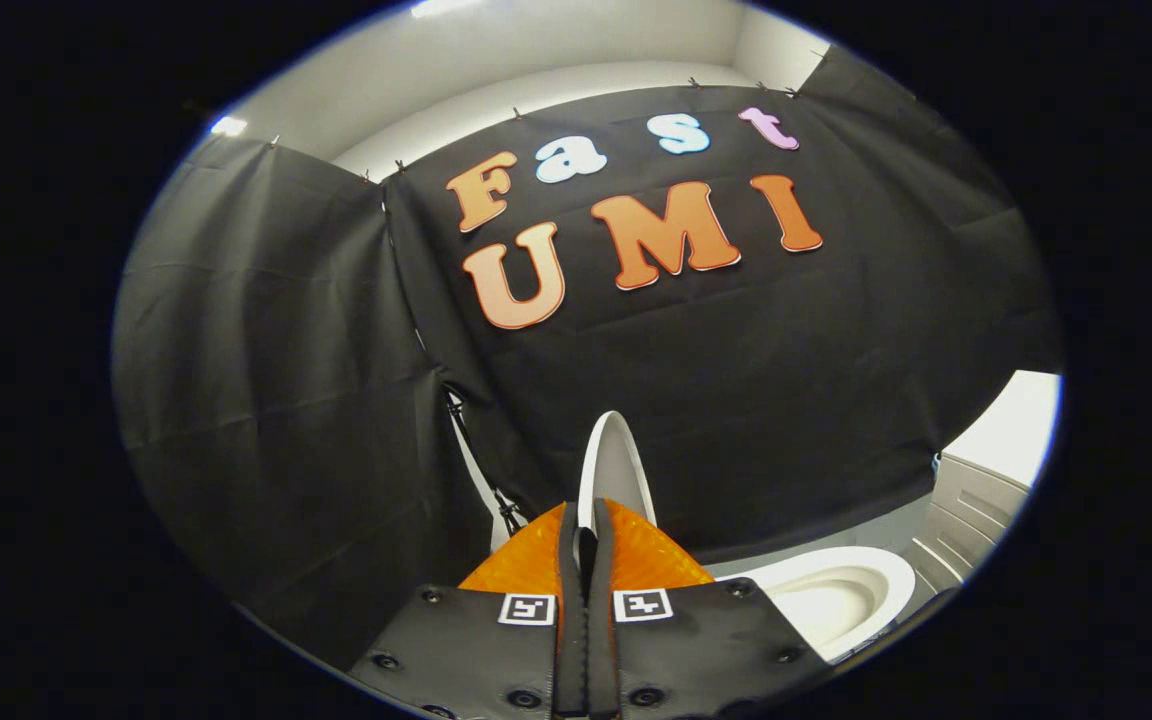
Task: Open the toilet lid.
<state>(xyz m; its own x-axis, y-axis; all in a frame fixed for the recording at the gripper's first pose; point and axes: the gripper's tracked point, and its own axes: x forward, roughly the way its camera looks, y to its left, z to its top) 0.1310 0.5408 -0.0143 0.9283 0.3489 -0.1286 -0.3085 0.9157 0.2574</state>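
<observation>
The lid (614, 465) stands raised, seen edge-on just beyond the fingertips of the gripper (585, 535). It rises as a narrow white arch, tall and rounded at the top, with a smooth glossy rim and a greyer inner face. Its lower part is hidden behind the fingers (536, 565), so I cannot tell whether they touch it.

The fingers are pressed nearly together, with only a thin dark slit between them. Whether anything is pinched in that slit cannot be made out. Their front faces carry a fine ribbed, diamond-like texture, and each has a dark rubbery strip along its inner edge. Behind them sit two matte plates with screw heads and a small square marker (526, 608) on each.

To the right of the fingers and lower than the lid lies the bowl (841, 590): white, glazed, oval, with a broad smooth rim and a shaded hollow. It is uncovered.

Behind everything hangs the cloth wall (286, 350), matte and creased, clipped along its top edge. Beyond the bowl stands a pale panelled cabinet (976, 510) with grooved fronts. Above the cloth runs a plain white wall (496, 60).
</observation>
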